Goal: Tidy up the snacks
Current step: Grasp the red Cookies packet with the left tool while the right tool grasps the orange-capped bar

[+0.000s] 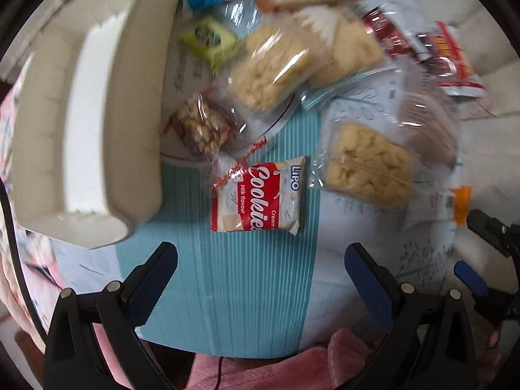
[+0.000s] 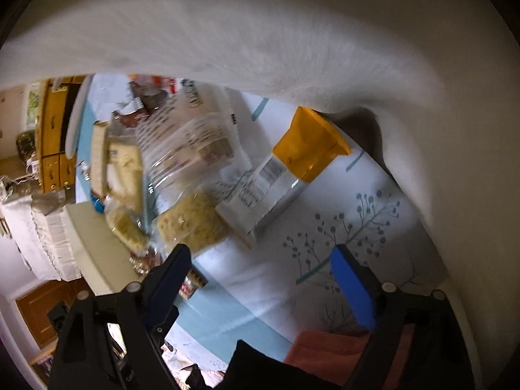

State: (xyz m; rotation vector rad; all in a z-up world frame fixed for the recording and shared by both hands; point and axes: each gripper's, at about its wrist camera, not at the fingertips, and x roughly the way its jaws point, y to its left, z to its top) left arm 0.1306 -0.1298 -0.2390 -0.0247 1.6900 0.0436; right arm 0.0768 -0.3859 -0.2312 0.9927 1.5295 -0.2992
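Observation:
In the left wrist view a red and white Lipo cookies packet (image 1: 258, 195) lies on the teal striped cloth just ahead of my left gripper (image 1: 260, 260), which is open and empty. Clear packs of pale puffed snacks (image 1: 273, 65) (image 1: 367, 165), a nut bar (image 1: 203, 126), a green packet (image 1: 209, 37) and red sachets (image 1: 448, 58) lie beyond. My right gripper (image 2: 260, 260) is open and empty above the patterned cloth; it also shows at the right edge of the left view (image 1: 477, 247). In the right view a puffed snack pack (image 2: 191, 224) lies near its left finger.
A white foam box (image 1: 84, 123) stands at the left, beside the snacks. A clear packet with an orange top (image 2: 308, 143) lies on the cloth. A large white surface (image 2: 260, 32) fills the top of the right view. Wooden cabinets (image 2: 55, 136) stand far left.

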